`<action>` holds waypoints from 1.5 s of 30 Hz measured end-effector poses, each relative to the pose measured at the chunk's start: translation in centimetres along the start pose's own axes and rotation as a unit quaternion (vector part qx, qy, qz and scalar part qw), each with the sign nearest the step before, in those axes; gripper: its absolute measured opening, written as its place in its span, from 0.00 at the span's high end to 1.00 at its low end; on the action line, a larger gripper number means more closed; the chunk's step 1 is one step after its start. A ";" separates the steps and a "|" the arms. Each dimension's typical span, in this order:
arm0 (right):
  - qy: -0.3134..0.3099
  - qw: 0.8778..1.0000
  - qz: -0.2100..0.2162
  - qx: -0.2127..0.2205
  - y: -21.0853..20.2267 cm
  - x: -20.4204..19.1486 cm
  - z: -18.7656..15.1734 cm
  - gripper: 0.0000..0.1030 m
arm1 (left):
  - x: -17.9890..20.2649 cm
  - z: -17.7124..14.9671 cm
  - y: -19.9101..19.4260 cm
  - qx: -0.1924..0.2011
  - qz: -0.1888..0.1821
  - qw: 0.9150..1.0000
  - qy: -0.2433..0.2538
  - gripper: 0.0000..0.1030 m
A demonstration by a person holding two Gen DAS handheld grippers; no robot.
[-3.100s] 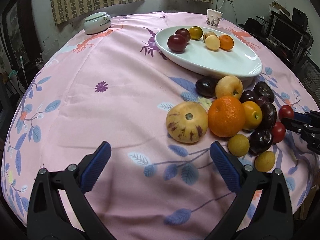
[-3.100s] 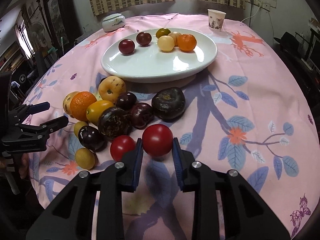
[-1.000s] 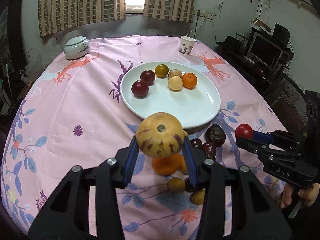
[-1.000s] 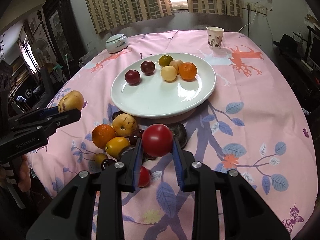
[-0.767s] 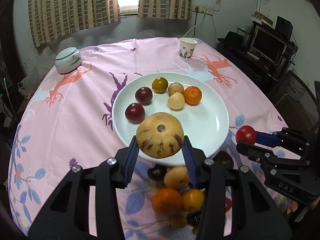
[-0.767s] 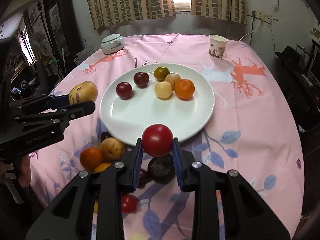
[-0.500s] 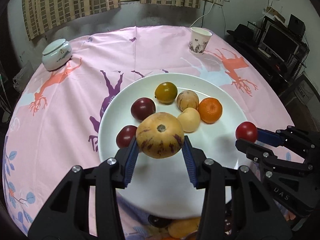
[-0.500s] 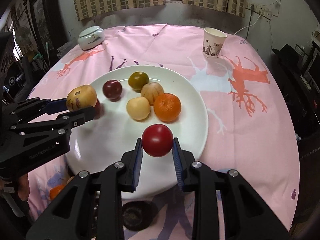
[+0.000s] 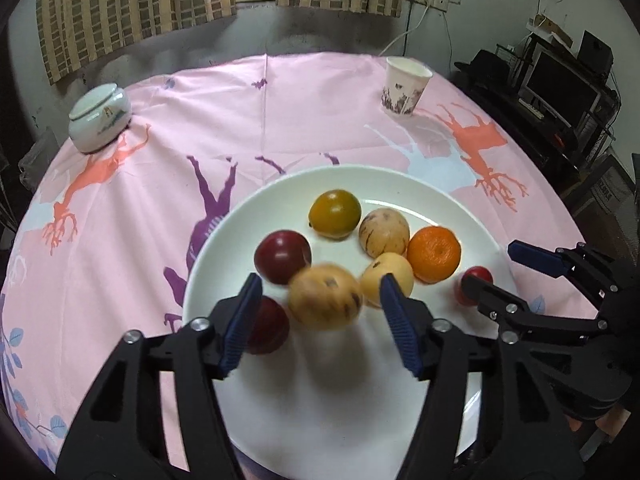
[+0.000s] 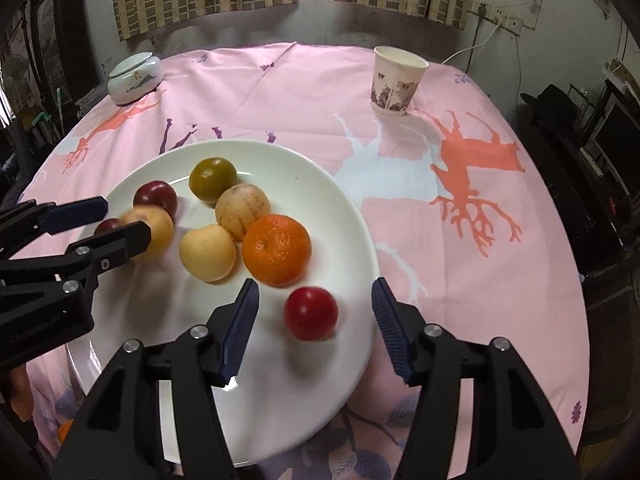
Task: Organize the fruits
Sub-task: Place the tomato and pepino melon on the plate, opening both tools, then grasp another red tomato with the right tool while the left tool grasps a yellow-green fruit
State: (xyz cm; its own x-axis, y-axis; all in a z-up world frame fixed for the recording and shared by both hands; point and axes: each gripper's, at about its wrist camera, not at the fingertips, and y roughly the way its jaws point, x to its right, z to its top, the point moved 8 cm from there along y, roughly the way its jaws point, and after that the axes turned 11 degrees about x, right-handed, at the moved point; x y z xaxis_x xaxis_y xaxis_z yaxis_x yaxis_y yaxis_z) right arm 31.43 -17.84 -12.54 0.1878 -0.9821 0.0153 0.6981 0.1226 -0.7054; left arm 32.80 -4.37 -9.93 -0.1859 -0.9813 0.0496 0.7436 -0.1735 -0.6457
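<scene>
Both grippers hang over the white plate [image 9: 320, 400] [image 10: 280, 380]. My left gripper [image 9: 319, 294] [image 10: 120, 219] has its jaws opening. A blurred yellow, purple-flecked fruit [image 9: 326, 297] [image 10: 154, 227] sits loose between them, touching neither pad. The jaws of my right gripper [image 10: 315, 294] [image 9: 502, 270] are opening too, around a small red fruit [image 10: 311, 313] [image 9: 478, 278] that lies free on the plate. Also on the plate are an orange [image 10: 277, 249], a pale yellow fruit [image 10: 207, 252], a tan striped fruit [image 10: 243, 211], a green-yellow fruit [image 10: 212, 179] and two dark red plums [image 9: 283, 256] [image 9: 269, 325].
A paper cup [image 10: 398, 84] stands at the back right of the pink tablecloth [image 10: 460, 240], and a white lidded jar [image 10: 134, 76] at the back left. One orange fruit [image 10: 66, 430] peeks out below the plate's near left rim. Dark furniture and a monitor [image 9: 560, 92] stand past the table's right edge.
Both grippers carried their fruits from the pile to above the plate, then opened. The yellow fruit and the red fruit have dropped out of the pads onto the plate.
</scene>
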 end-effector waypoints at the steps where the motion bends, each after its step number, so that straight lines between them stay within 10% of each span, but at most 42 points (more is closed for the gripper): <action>1: 0.000 1.000 0.002 0.003 -0.6 0.0 0.2 0.43 | -0.1 0.5 -0.8 0.014 0.004 1.000 0.004 0.30; 9: 0.003 0.999 0.024 0.027 -6.1 -0.1 -0.6 0.43 | -0.5 0.6 -9.4 0.074 -0.001 0.997 -0.004 0.13; 21: 0.012 0.997 0.049 0.050 -16.7 -4.3 -9.9 0.29 | 0.8 -10.6 -18.6 0.074 0.016 0.997 -0.020 0.02; 38: 0.011 0.997 0.075 0.013 -16.5 -7.3 -16.1 0.21 | -1.6 -16.4 -21.4 0.057 0.053 0.996 -0.045 0.02; 45: 0.015 0.994 0.111 -0.011 -12.8 -8.9 -16.7 0.57 | -1.4 -17.4 -21.6 0.053 0.050 0.997 -0.037 0.02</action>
State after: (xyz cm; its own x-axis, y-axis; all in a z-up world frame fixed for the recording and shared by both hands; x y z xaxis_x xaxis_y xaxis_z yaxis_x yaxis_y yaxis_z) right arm 9.26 -13.03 -15.52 0.3145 -0.9352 -0.1628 0.6271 0.3334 -0.7040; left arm 5.88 2.16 -9.31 -0.0624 -0.9969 0.0472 0.8209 -0.0781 -0.5657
